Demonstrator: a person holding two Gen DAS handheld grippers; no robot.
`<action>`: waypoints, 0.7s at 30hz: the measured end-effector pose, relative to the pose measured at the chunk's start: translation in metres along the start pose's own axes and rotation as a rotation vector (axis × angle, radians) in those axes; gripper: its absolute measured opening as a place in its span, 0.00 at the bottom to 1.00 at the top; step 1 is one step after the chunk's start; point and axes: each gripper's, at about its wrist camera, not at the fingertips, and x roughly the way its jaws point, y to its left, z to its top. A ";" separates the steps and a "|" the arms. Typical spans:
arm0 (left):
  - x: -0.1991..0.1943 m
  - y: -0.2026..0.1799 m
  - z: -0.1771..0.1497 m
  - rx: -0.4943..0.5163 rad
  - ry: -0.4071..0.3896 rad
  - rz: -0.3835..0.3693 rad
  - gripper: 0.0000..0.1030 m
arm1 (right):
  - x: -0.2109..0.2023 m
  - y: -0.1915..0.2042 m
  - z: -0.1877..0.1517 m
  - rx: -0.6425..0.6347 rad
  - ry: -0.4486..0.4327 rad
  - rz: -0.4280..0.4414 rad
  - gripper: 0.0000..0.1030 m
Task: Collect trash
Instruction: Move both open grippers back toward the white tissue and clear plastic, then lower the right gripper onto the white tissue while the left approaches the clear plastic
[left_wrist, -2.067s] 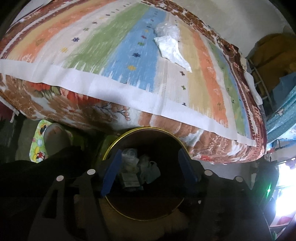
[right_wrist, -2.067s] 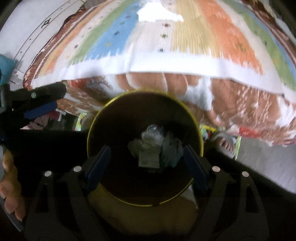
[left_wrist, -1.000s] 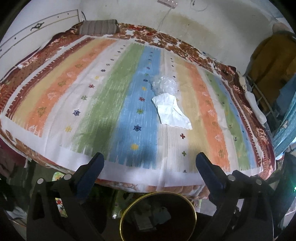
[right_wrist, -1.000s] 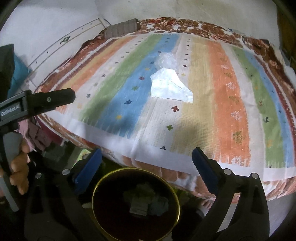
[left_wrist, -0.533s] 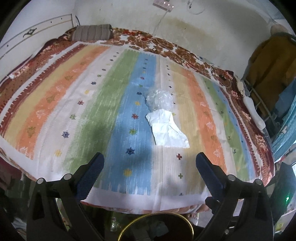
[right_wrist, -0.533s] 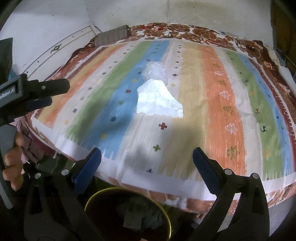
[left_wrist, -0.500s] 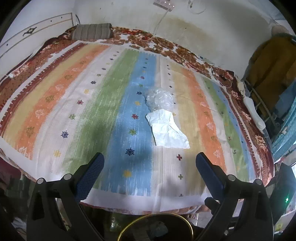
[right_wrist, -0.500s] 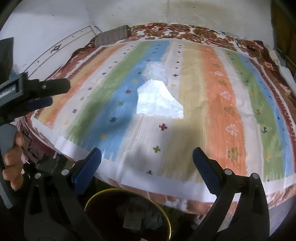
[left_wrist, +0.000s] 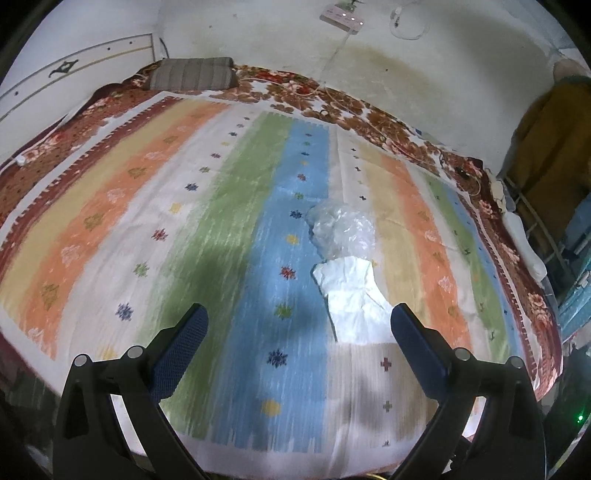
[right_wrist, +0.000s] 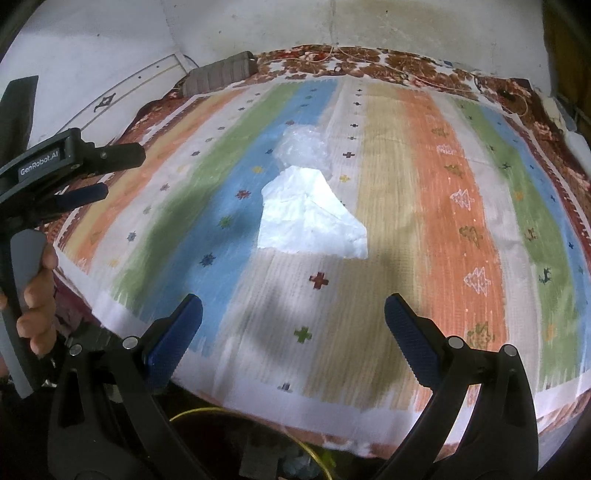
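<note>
A crumpled white paper (left_wrist: 352, 295) (right_wrist: 308, 218) lies on the striped bedspread (left_wrist: 221, 258) (right_wrist: 406, 240), with a clear plastic bag (left_wrist: 341, 230) (right_wrist: 301, 147) touching its far end. My left gripper (left_wrist: 297, 325) is open over the blue stripe, with the paper just inside its right finger. My right gripper (right_wrist: 293, 317) is open and empty, short of the paper. The left gripper (right_wrist: 103, 170) also shows at the left edge of the right wrist view, held by a hand (right_wrist: 38, 295). Only the yellow rim of the bin (right_wrist: 295, 443) shows below the bed edge.
A grey striped pillow (left_wrist: 192, 74) (right_wrist: 221, 75) lies at the head of the bed against the white wall. A cable (left_wrist: 369, 110) runs across the floral blanket at the far side. Yellow cloth (left_wrist: 546, 140) hangs at the right beyond the bed.
Both grippers have lifted from over the bin and moved forward over the bed toward the paper and bag. The bin has dropped almost out of both views. Both stay open.
</note>
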 end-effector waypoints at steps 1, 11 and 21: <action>0.003 -0.001 0.001 0.002 -0.002 -0.010 0.94 | 0.003 -0.002 0.002 0.004 -0.002 0.006 0.91; 0.036 -0.002 0.014 0.005 0.020 -0.088 0.94 | 0.034 -0.011 0.012 0.023 0.006 0.018 0.90; 0.075 -0.008 0.031 0.019 0.053 -0.107 0.94 | 0.074 -0.027 0.025 0.033 0.033 -0.031 0.80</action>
